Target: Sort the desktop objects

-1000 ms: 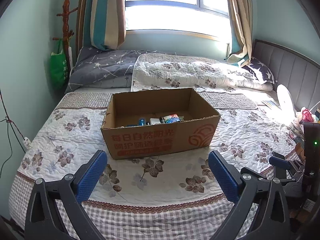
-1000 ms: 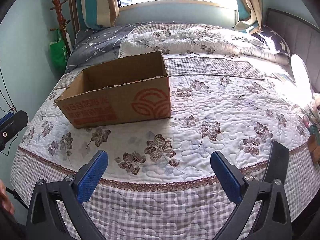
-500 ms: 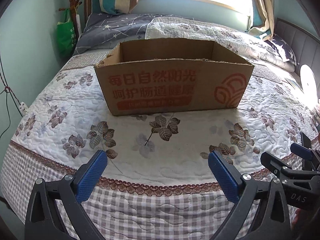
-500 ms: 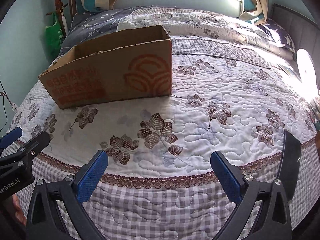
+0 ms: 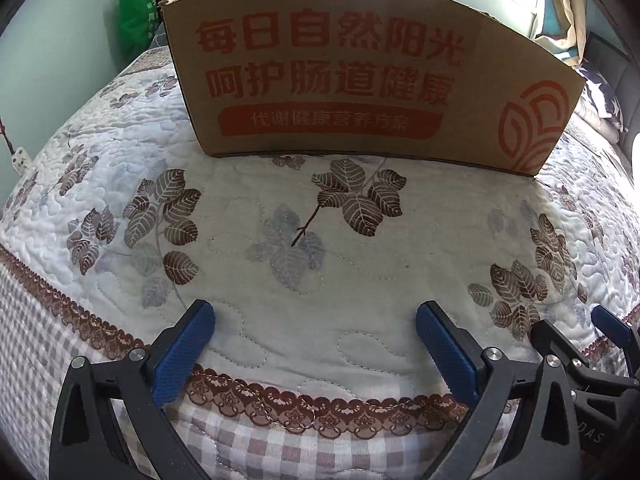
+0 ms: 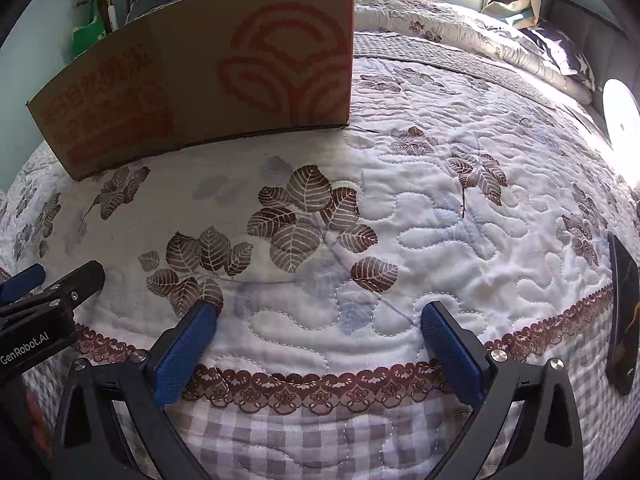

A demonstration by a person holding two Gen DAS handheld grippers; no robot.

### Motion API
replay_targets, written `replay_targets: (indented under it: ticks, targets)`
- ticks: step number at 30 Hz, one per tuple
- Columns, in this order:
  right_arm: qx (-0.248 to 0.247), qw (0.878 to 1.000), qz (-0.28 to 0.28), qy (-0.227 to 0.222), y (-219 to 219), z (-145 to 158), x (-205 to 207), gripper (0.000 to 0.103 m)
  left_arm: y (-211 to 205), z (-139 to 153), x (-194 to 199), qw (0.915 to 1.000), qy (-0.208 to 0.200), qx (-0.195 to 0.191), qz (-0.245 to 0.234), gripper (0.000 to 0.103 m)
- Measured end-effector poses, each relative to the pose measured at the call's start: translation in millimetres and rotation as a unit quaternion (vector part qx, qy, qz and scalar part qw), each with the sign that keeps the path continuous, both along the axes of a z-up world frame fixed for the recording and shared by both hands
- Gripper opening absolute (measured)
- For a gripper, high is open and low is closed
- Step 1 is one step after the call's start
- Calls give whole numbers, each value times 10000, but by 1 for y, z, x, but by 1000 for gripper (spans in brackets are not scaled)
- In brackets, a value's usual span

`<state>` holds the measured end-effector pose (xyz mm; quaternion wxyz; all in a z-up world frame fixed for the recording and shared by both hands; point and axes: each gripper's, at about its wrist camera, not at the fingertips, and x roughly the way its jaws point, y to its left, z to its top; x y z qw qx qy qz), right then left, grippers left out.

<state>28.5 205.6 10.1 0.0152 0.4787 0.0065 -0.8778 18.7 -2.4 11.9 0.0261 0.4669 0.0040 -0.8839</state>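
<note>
A brown cardboard box (image 5: 360,80) with red Chinese print stands on the quilted bed (image 5: 304,264); its inside is hidden from this low angle. It also shows in the right wrist view (image 6: 208,92), at the upper left. My left gripper (image 5: 316,344) is open and empty, low over the quilt near the bed's front edge, facing the box's long side. My right gripper (image 6: 320,340) is open and empty, low over the quilt to the right of the left one. The right gripper shows at the right edge of the left wrist view (image 5: 592,356).
A dark phone-like slab (image 6: 622,316) lies at the bed's right front edge. A green bag (image 5: 138,20) hangs at the far left wall. Pillows and a folded duvet (image 6: 460,28) lie behind the box. A white round object (image 6: 620,112) sits at the far right.
Both grippers have dropped lower and moved in toward the bed and box. The box now looms large and its inside, seen a second ago with small items, is out of sight.
</note>
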Motion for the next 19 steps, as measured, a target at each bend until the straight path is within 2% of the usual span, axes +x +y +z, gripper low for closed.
replay_targets:
  ticks: [1, 2, 3, 4, 5, 19]
  targets:
    - [30, 10000, 48, -8, -3, -1, -2, 103, 2, -1, -1, 10000, 36, -36, -35, 13]
    - [75, 9999, 85, -16, -6, -2, -4, 103, 5, -3, -3, 9999, 44, -67, -75, 40]
    - [119, 9999, 100, -10, -7, -3, -5, 103, 8, -4, -4, 9999, 30, -102, -103, 71]
    - [133, 9999, 100, 1, -8, -4, -6, 103, 10, -5, -5, 9998, 23, -143, -120, 93]
    - [131, 9999, 95, 2, -8, -5, -6, 103, 11, -6, -4, 9998, 27, -164, -123, 103]
    - [71, 9999, 88, -16, -4, -5, -7, 103, 7, -5, -1, 9998, 52, 9, -172, 103]
